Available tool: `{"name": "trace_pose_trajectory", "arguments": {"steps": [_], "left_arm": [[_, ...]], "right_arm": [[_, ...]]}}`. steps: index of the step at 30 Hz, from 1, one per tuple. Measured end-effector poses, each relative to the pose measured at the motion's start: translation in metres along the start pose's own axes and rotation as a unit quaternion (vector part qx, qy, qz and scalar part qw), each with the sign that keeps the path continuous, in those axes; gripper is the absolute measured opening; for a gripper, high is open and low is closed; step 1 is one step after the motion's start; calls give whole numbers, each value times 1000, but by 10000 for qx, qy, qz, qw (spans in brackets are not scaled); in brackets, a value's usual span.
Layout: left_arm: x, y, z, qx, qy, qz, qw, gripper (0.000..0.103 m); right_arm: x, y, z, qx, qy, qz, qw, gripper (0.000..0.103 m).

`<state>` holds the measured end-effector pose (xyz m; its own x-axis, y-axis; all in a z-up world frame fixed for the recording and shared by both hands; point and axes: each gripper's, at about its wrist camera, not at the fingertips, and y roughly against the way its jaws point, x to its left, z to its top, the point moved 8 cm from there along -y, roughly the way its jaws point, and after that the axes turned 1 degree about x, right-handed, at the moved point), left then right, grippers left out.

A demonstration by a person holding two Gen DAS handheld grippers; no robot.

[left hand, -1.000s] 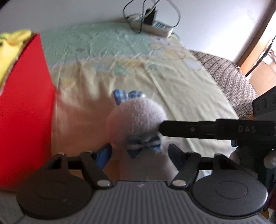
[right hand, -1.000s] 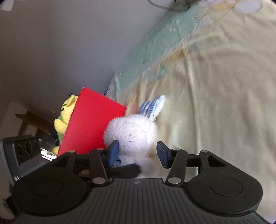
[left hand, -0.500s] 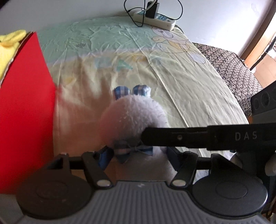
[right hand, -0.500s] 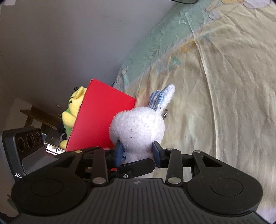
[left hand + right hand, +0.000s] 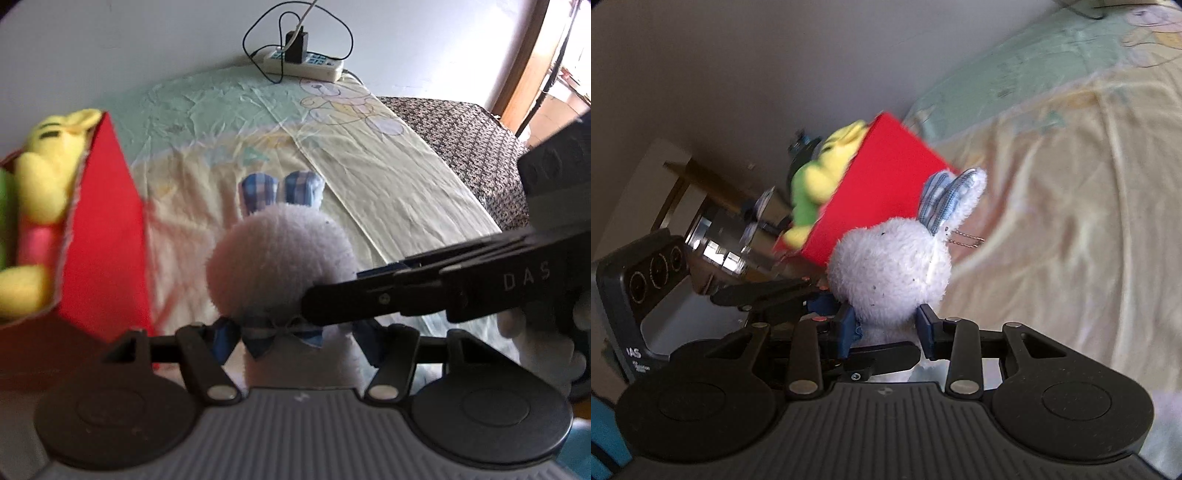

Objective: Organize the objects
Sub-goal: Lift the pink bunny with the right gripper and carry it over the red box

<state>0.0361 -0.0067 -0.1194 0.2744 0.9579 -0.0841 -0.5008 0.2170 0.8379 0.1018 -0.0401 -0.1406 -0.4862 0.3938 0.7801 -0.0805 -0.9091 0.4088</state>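
Pale wall, sheeted bed — perhaps a doorway right.

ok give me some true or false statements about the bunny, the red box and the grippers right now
1. Both grippers have the white plush bunny between their fingers. True: the right gripper pinches it below the head, and the left gripper is closing on its body.
2. The red box has nothing in it. False: a yellow plush toy sits inside.
3. The bunny's ears are blue checked fabric. True.
4. The bunny is already in the red box. False: it is held beside the box, outside it.
5. A power strip lies at the far end of the bed sheet. True.
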Motion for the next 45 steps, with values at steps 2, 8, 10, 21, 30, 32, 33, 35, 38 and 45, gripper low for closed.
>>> {"name": "trace_pose_trajectory", "arguments": {"steps": [2, 8, 10, 21, 30, 32, 33, 35, 38, 45], "left_arm": [[5, 11, -7, -10, 3, -22, 10000, 63], [29, 43, -32, -56, -8, -67, 10000, 63], [40, 53, -41, -84, -14, -104, 9999, 63], [135, 126, -81, -433, 61, -196, 9989, 63], [221, 188, -88, -1064, 157, 34, 9942, 63], [237, 199, -80, -1277, 96, 101, 9917, 63], [245, 203, -76, -1366, 74, 119, 9905, 63], [258, 206, -65, -1534, 35, 131, 9881, 63], [275, 208, -46, -1774, -15, 168, 9840, 63], [307, 169, -6, -1858, 237, 55, 9823, 63]], "right_arm": [[11, -7, -5, 161, 88, 80, 9998, 38], [48, -39, -17, 582, 283, 272, 9975, 37], [60, -53, -19, 645, 339, 305, 9969, 37], [153, -136, -26, 782, 624, 728, 9923, 36], [216, -188, 4, 243, 1095, 1056, 9881, 36], [229, -198, 14, 36, 1197, 1009, 9877, 36], [232, -201, 20, -77, 1235, 963, 9876, 36], [234, -205, 34, -304, 1272, 809, 9881, 36], [234, -208, 54, -635, 1284, 551, 9882, 36], [204, -237, 84, -911, 1273, -581, 9860, 36]]}}
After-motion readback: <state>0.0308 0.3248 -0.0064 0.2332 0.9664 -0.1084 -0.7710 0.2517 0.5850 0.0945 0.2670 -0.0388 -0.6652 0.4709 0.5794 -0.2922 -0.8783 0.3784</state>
